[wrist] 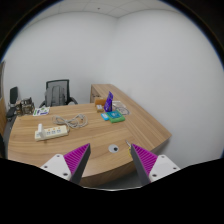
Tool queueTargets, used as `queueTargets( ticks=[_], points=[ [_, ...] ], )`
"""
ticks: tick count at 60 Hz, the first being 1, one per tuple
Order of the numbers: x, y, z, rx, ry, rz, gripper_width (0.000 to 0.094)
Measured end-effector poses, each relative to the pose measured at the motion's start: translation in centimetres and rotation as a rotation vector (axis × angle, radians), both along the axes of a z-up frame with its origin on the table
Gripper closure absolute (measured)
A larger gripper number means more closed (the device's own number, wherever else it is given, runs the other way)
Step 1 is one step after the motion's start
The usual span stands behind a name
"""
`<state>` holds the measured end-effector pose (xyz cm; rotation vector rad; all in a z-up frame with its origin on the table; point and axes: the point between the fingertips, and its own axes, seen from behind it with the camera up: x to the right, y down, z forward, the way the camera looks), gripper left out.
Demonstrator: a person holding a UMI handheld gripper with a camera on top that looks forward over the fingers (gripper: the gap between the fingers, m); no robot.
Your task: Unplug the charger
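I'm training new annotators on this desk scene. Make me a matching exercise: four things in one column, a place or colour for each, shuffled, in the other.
Things:
1. office chair
2. white power strip
3. purple bottle
4. gripper

Descriptions:
A. upright near the desk's far end
B. white, lying on the wooden desk
C. black, behind the desk
D. open, purple pads, nothing between the fingers

Pairs: 1-C, 2-B, 3-A, 4-D
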<state>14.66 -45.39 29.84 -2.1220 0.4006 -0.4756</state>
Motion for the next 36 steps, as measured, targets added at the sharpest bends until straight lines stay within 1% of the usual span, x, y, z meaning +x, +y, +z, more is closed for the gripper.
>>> queueTargets(
  ticks=[11,21,28,36],
  points=[
    [-0.7,0.5,-1.3,-0.027,-0.003,0.014,0.0095],
    [-3.3,0.3,-5.7,-0.083,0.016,0.031,0.0096],
    [-6.8,0.3,-10.3,-0.141,0.025,0.076,0.0085],
    [-13.2,1.9,-15.6,-0.173,0.054,0.185,0.0081]
  ],
)
